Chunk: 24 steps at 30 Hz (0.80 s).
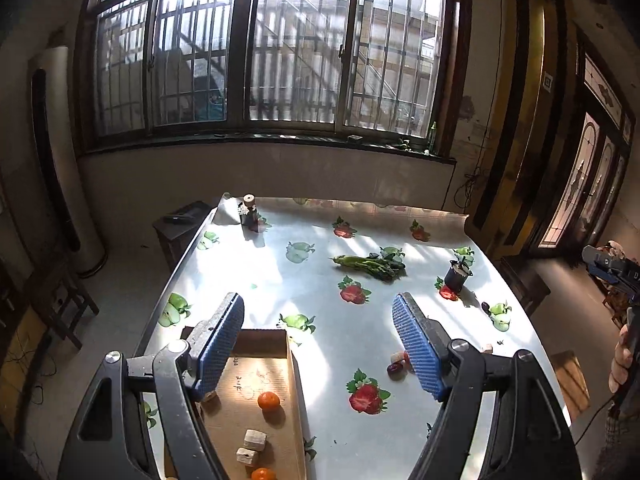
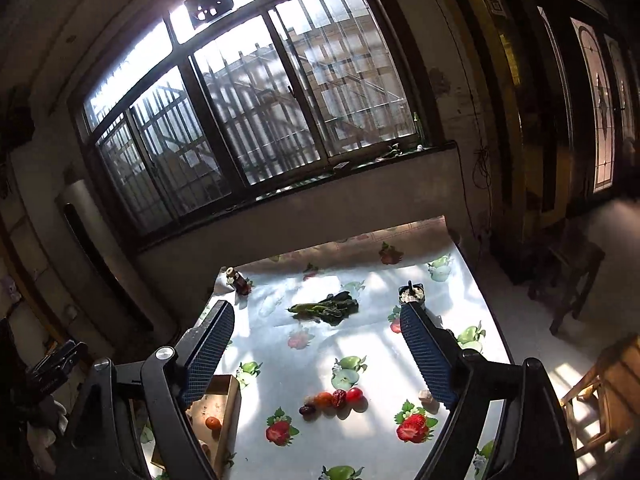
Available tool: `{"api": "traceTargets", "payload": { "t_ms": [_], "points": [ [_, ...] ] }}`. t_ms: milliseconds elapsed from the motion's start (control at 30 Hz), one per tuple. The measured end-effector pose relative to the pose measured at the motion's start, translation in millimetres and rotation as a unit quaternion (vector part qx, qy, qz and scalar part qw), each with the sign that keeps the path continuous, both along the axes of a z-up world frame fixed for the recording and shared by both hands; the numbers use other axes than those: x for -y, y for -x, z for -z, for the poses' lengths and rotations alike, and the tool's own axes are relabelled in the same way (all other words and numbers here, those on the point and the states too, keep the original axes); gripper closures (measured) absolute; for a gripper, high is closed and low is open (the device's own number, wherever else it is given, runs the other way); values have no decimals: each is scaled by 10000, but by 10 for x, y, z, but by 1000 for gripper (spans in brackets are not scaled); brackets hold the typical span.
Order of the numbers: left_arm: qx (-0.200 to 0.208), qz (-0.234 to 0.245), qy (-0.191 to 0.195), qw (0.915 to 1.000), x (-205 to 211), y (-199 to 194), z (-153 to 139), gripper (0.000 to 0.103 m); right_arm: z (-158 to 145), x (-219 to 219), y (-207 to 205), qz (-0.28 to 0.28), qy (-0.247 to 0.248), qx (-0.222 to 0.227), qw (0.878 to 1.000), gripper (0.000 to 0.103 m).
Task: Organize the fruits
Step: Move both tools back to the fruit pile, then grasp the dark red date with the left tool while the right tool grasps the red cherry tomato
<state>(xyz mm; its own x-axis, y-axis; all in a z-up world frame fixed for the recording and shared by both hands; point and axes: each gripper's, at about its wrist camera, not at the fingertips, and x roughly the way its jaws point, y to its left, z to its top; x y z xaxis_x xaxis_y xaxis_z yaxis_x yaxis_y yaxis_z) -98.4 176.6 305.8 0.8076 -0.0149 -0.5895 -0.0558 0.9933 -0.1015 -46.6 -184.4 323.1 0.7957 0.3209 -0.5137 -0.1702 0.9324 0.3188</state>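
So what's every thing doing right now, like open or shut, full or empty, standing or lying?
Left claw: open, nothing in it.
Right claw: open, nothing in it.
Box: open on top, holds two oranges and some blocks.
Loose fruit: lying in a bunch on the table, outside the box.
Greens: lying flat.
Bottle: upright, stopper in.
Dark cup: upright, something sticking out.

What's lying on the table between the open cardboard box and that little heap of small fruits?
Nothing real: between the brown cardboard box and the heap of small red and dark fruits is bare fruit-printed tablecloth, with only a printed apple and strawberry. The right wrist view shows it best.
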Motion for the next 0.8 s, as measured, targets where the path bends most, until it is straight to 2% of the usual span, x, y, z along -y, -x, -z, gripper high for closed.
{"api": "traceTargets", "payload": {
  "t_ms": [100, 167, 200, 267, 300, 367, 500, 667, 800],
  "points": [
    [-452, 325, 227, 9982, 196, -284, 582, 27, 709, -222, -239, -59, 548, -336, 9979, 15],
    [-717, 502, 336, 9956, 340, -461, 943, 27, 1190, -326, -396, -185, 653, -558, 9961, 19],
    [-844, 583, 365, 9941, 413, -542, 1114, 28, 1410, -373, -465, -224, 677, -700, 9950, 26],
    [-1091, 741, 459, 9902, 560, -686, 1451, 37, 1825, -421, -673, -326, 600, -1143, 9911, 51],
    [-1226, 831, 483, 9878, 648, -760, 1609, 44, 2048, -430, -807, -348, 472, -1432, 9880, 69],
    [-1434, 939, 518, 9838, 776, -903, 1866, 48, 2386, -454, -986, -295, 283, -1775, 9833, 71],
    [-1679, 946, 609, 9794, 919, -1131, 2243, 48, 2717, -535, -1211, -163, 331, -1988, 9793, 71],
    [-1795, 1006, 557, 9770, 1065, -1371, 2519, 48, 2842, -623, -1395, -127, 391, -1970, 9795, 71],
    [-1901, 1050, 579, 9744, 1107, -1444, 2649, 48, 2961, -639, -1428, -351, 307, -2168, 9751, 71]
  ]
}}
